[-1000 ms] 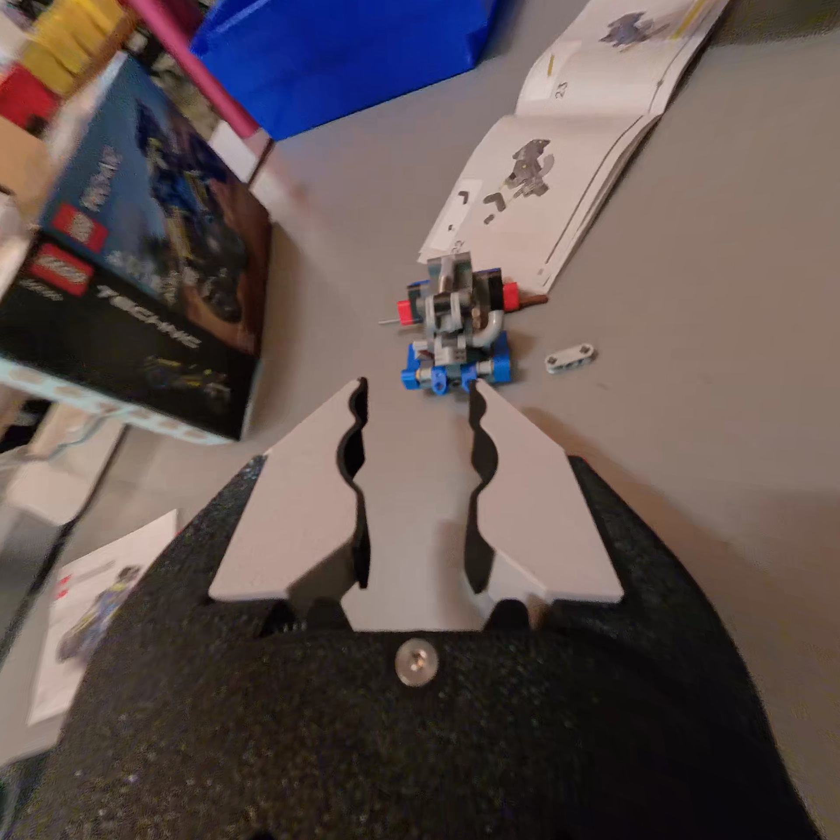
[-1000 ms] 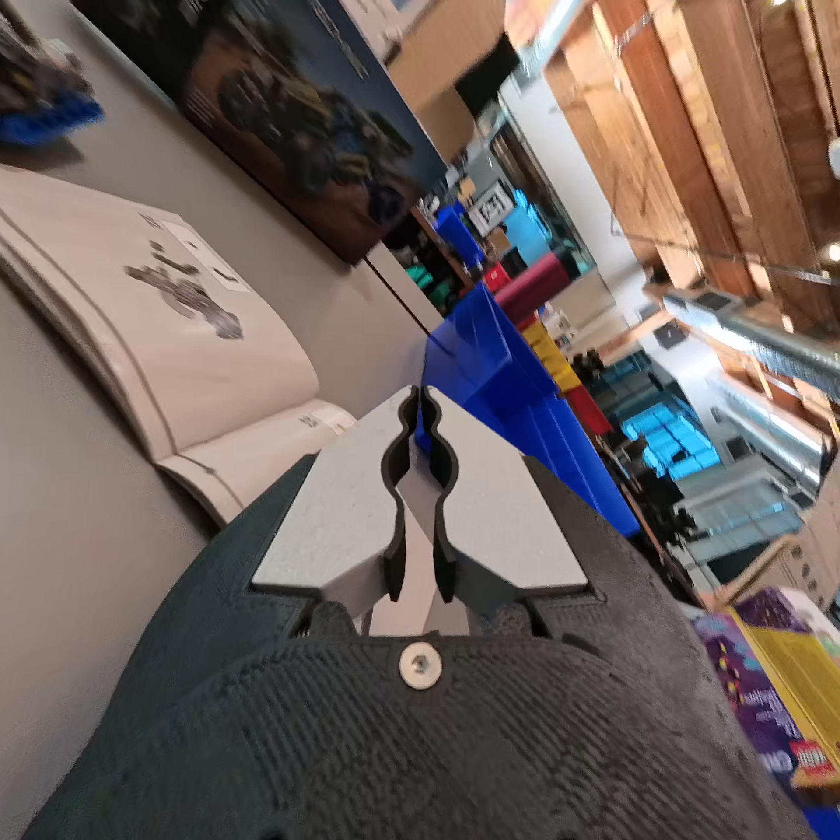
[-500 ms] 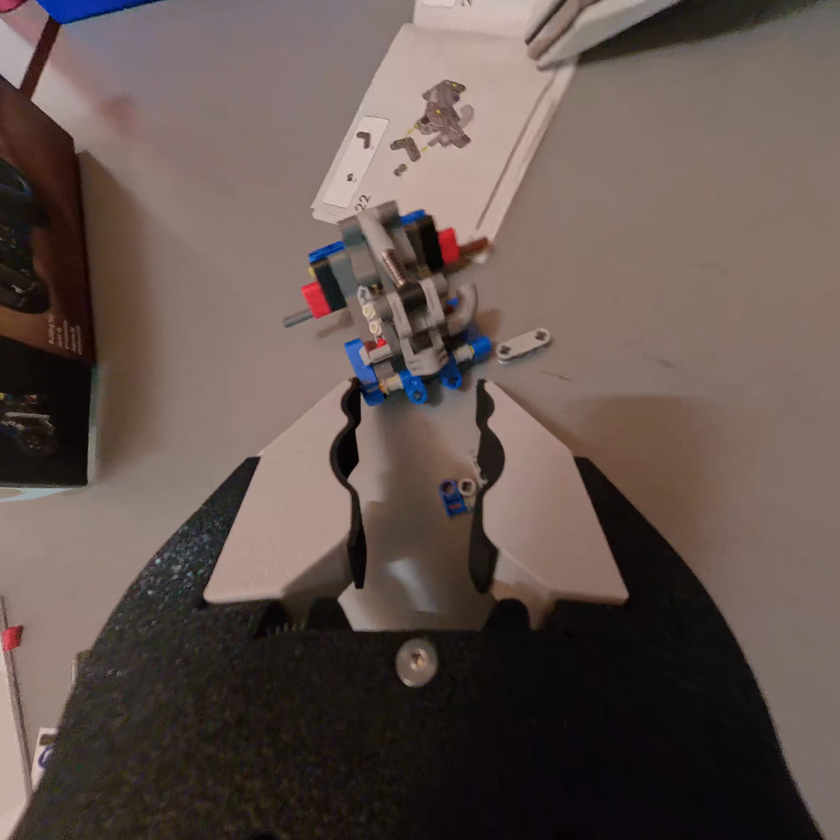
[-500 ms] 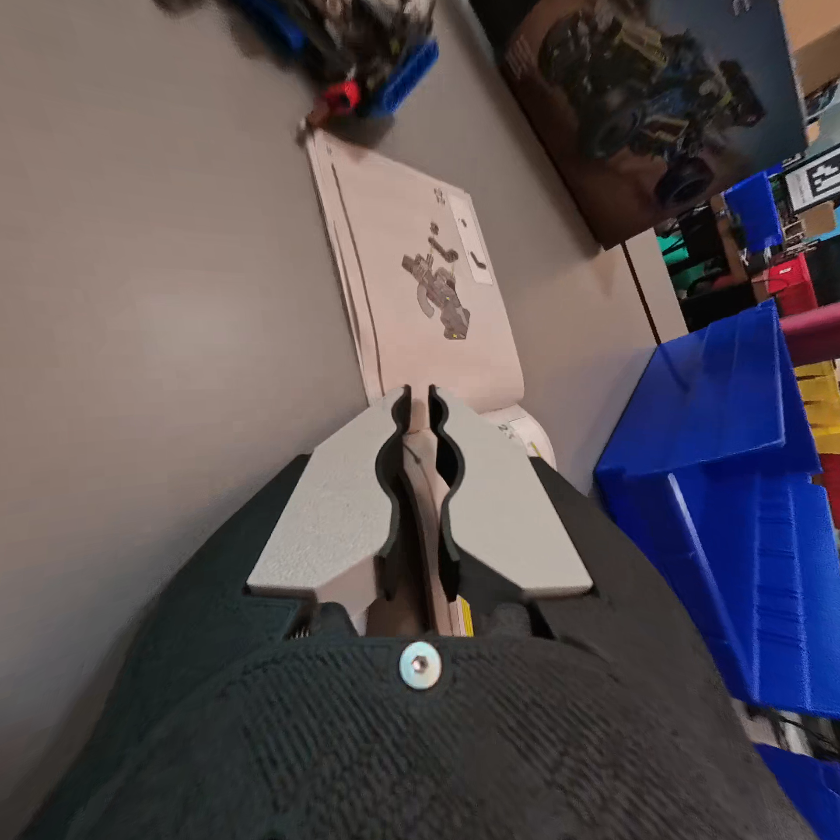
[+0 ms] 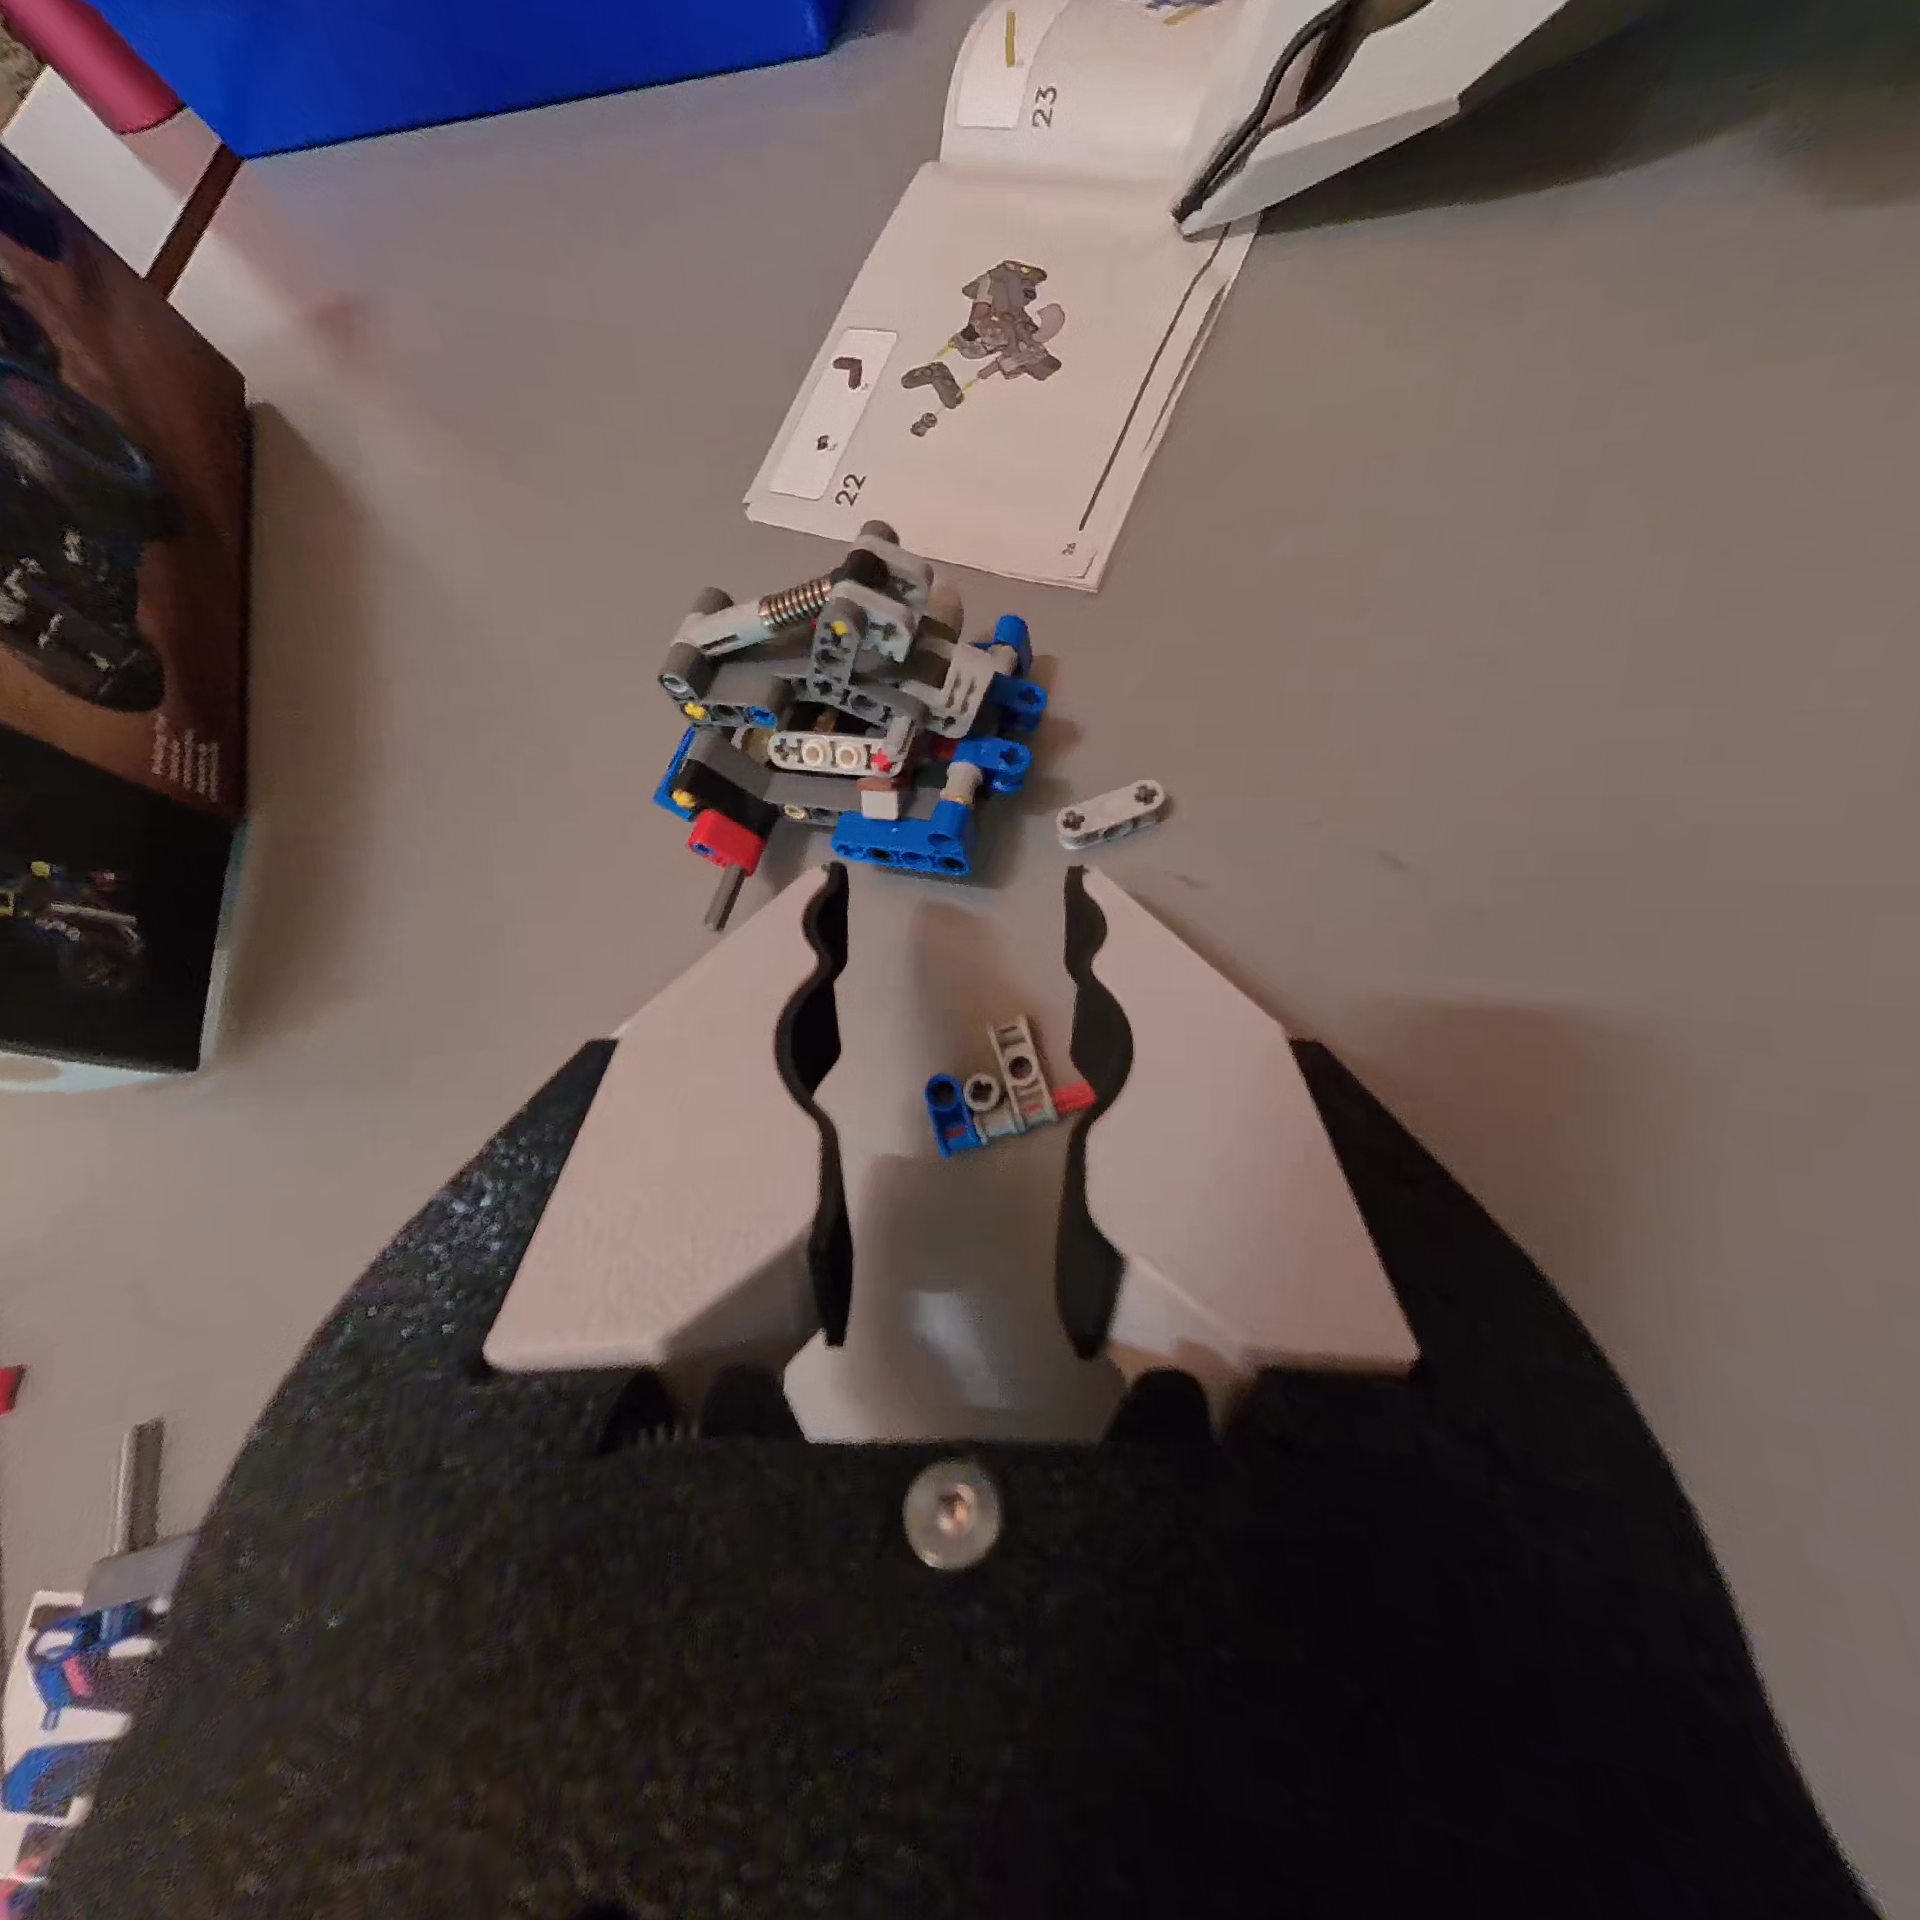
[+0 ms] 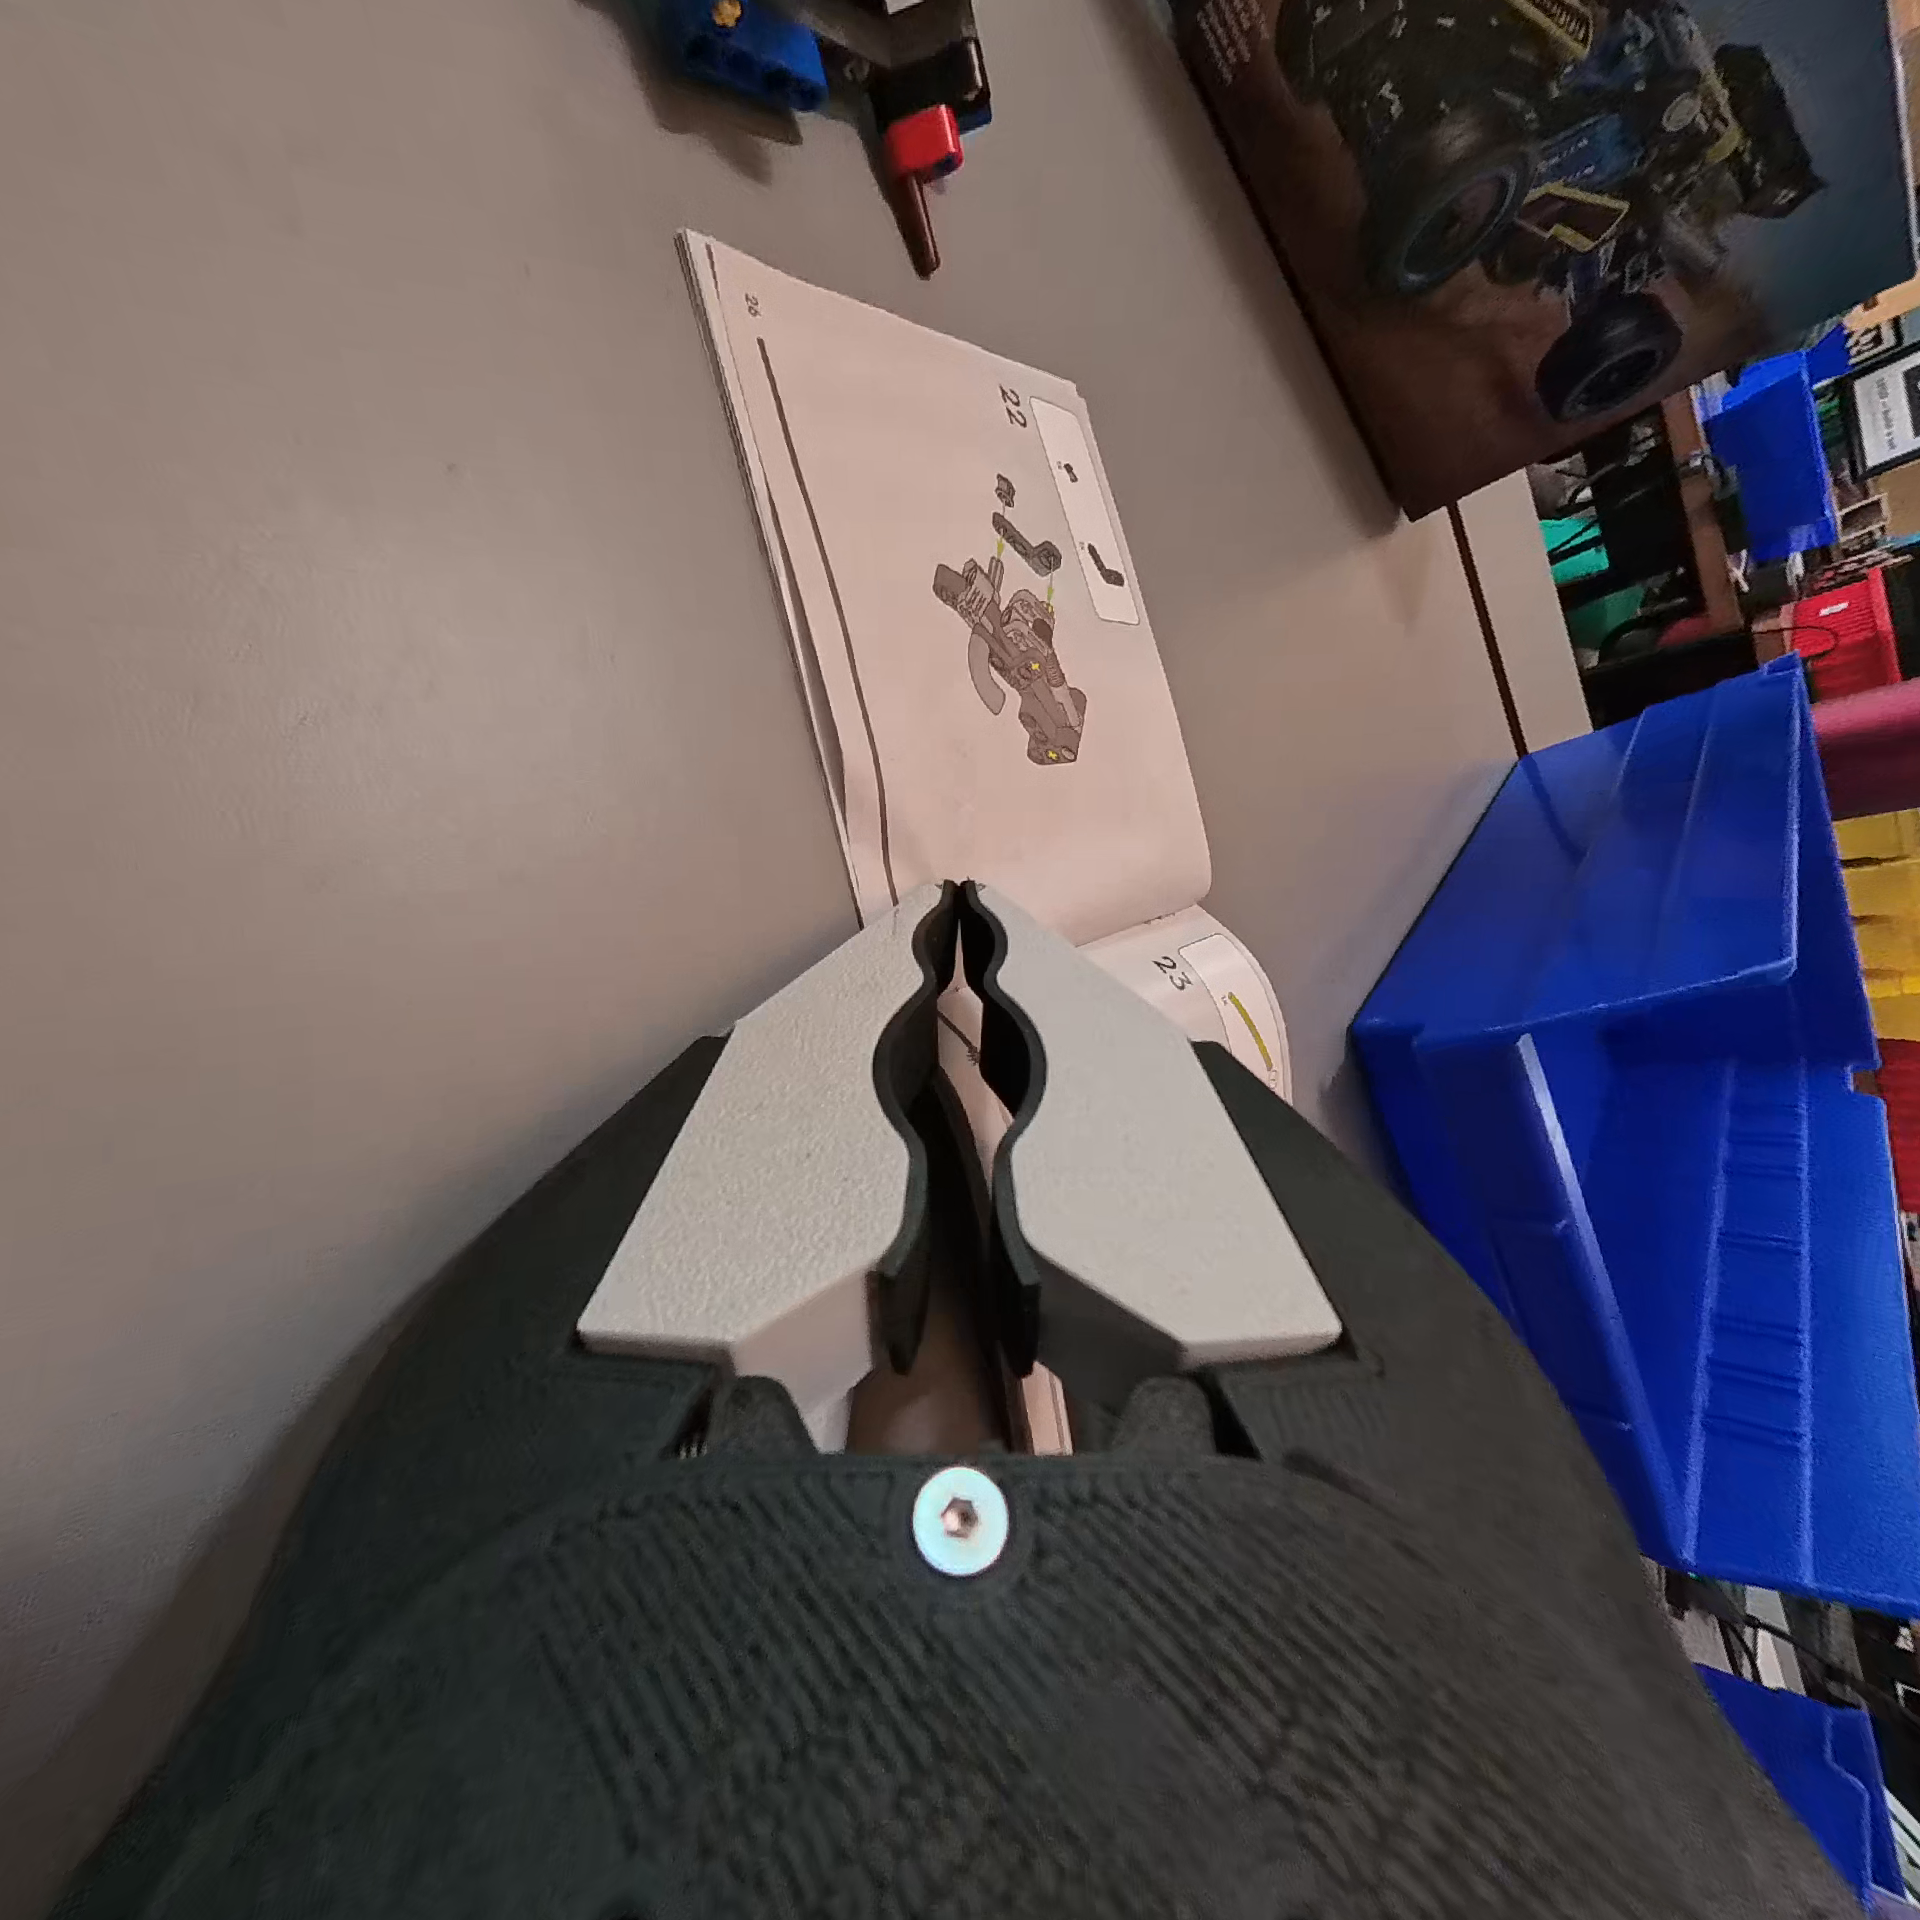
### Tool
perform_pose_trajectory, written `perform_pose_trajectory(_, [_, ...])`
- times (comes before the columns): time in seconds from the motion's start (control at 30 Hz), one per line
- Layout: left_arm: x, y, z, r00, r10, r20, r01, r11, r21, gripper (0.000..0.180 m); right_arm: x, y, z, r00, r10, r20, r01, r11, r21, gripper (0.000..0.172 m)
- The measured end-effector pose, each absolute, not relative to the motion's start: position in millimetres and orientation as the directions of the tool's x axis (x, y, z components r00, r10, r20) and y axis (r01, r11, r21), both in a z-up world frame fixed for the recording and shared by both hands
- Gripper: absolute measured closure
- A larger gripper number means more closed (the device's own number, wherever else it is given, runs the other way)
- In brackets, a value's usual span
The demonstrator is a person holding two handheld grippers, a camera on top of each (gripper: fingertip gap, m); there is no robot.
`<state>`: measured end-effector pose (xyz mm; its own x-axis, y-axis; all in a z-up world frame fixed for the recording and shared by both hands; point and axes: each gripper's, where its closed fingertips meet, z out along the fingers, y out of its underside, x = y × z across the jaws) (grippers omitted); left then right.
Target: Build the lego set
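My left gripper is open and hovers over the grey table. A small blue, grey and red piece assembly lies on the table under the gap between my fingers, and no pad presses on it. Just past my fingertips sits a larger blue, grey and red brick model with a spring, which also shows in the right wrist view. A loose light-grey beam lies right of the model. My right gripper is turned on its side and shut on the edge of a page of the open instruction booklet. The right gripper and the booklet also show in the left wrist view.
A dark set box lies at the left of the table and shows in the right wrist view too. A blue bin stands at the back; it also shows in the right wrist view. Leaflets lie at the near left. There is about 20 cm between the tips of the two grippers.
My left gripper moved forward over the model, and the small assembly came into view under its gap. My right gripper swung down to the booklet, opened a slit and shut on the page edge.
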<state>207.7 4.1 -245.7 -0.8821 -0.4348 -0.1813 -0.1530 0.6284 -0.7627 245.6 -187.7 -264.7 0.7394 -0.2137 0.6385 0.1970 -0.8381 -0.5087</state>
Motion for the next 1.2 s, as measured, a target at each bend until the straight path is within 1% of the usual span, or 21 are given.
perform_pose_trajectory(0.07, [208.0, 10.5, -239.8, -0.876, -0.447, -0.18, -0.154, 0.612, -0.775, 0.143, 246.7, -190.3, -263.6, 0.736, -0.226, 0.638, 0.188, -0.838, -0.513, 0.172])
perform_pose_trajectory(0.17, [213.8, 31.7, -230.5, -0.847, -0.492, -0.2, -0.165, 0.603, -0.781, 0.143, 247.1, -194.3, -257.7, 0.733, -0.263, 0.628, 0.159, -0.83, -0.534, 0.164])
perform_pose_trajectory(0.3, [235.3, 77.5, -219.1, -0.745, -0.627, -0.229, -0.212, 0.547, -0.81, 0.14, 239.2, -196.0, -250.0, 0.77, -0.35, 0.534, 0.064, -0.79, -0.61, 0.16])
perform_pose_trajectory(0.37, [245.7, 101.4, -214.3, -0.685, -0.681, -0.259, -0.208, 0.524, -0.826, 0.138, 231.0, -189.1, -251.2, 0.801, -0.375, 0.466, 0.02, -0.762, -0.647, 0.154])
perform_pose_trajectory(0.43, [252.8, 118.7, -210.3, -0.641, -0.721, -0.262, -0.209, 0.493, -0.844, 0.138, 231.8, -188.1, -253.4, 0.789, -0.396, 0.47, 0.002, -0.763, -0.647, 0.153])
perform_pose_trajectory(0.5, [259.4, 132.5, -206.6, -0.597, -0.755, -0.273, -0.211, 0.475, -0.854, 0.138, 234.5, -192.4, -260.7, 0.786, -0.392, 0.479, -0.018, -0.788, -0.616, 0.154])
perform_pose_trajectory(0.57, [268.5, 145.1, -203.0, -0.536, -0.775, -0.335, -0.167, 0.486, -0.858, 0.139, 235.8, -191.6, -261.2, 0.785, -0.391, 0.482, -0.013, -0.787, -0.617, 0.158])
perform_pose_trajectory(0.63, [275.4, 156.2, -205.6, -0.472, -0.772, -0.426, -0.127, 0.538, -0.833, 0.139, 235.4, -190.1, -260.7, 0.784, -0.387, 0.485, -0.013, -0.792, -0.611, 0.157])
perform_pose_trajectory(0.73, [277.0, 160.8, -213.1, -0.401, -0.726, -0.558, -0.08, 0.635, -0.769, 0.132, 232.0, -189.0, -257.1, 0.78, -0.392, 0.487, -0.021, -0.795, -0.606, 0.157])
perform_pose_trajectory(0.8, [278.0, 162.9, -209.2, -0.294, -0.68, -0.671, -0.013, 0.705, -0.709, 0.131, 233.0, -194.4, -254.0, 0.755, -0.426, 0.499, -0.045, -0.792, -0.608, 0.16])
perform_pose_trajectory(0.83, [278.3, 163.0, -205.6, -0.225, -0.643, -0.732, 0.039, 0.744, -0.667, 0.133, 235.0, -197.6, -250.6, 0.728, -0.465, 0.504, -0.058, -0.775, -0.63, 0.161])
perform_pose_trajectory(0.87, [278.4, 161.8, -204.2, -0.168, -0.587, -0.792, 0.084, 0.792, -0.605, 0.138, 239.3, -199.9, -243.4, 0.68, -0.528, 0.509, -0.062, -0.733, -0.678, 0.162])
perform_pose_trajectory(0.9, [279.2, 159.8, -207.1, -0.144, -0.517, -0.844, 0.098, 0.841, -0.532, 0.138, 244.5, -201.5, -233.8, 0.62, -0.602, 0.504, -0.049, -0.671, -0.74, 0.167])
perform_pose_trajectory(0.93, [280.4, 158.2, -211.6, -0.143, -0.468, -0.872, 0.09, 0.872, -0.482, 0.137, 248.1, -203.4, -225.9, 0.565, -0.655, 0.502, -0.021, -0.62, -0.784, 0.172])
perform_pose_trajectory(0.97, [281.1, 155.7, -217.0, -0.16, -0.441, -0.883, 0.084, 0.886, -0.457, 0.137, 249.8, -207.8, -222.0, 0.513, -0.653, 0.557, 0.011, -0.644, -0.765, 0.172])
perform_pose_trajectory(1.03, [280.7, 150.5, -221.3, -0.181, -0.41, -0.894, 0.1, 0.897, -0.431, 0.136, 255.3, -213.6, -209.4, 0.367, -0.643, 0.672, 0.1, -0.691, -0.716, 0.172])
perform_pose_trajectory(1.07, [280.1, 148.9, -220.9, -0.186, -0.412, -0.892, 0.111, 0.893, -0.436, 0.137, 257.5, -214.7, -206.2, 0.316, -0.638, 0.702, 0.115, -0.709, -0.695, 0.172])
perform_pose_trajectory(1.13, [279.4, 148.3, -219.2, -0.195, -0.437, -0.878, 0.119, 0.878, -0.464, 0.137, 259.9, -208.8, -205.6, 0.29, -0.608, 0.739, 0.137, -0.738, -0.66, 0.172])
perform_pose_trajectory(1.2, [280.2, 151.1, -216.8, -0.194, -0.468, -0.863, 0.115, 0.862, -0.493, 0.139, 262.1, -203.0, -210.8, 0.305, -0.576, 0.759, 0.139, -0.761, -0.634, 0.172])
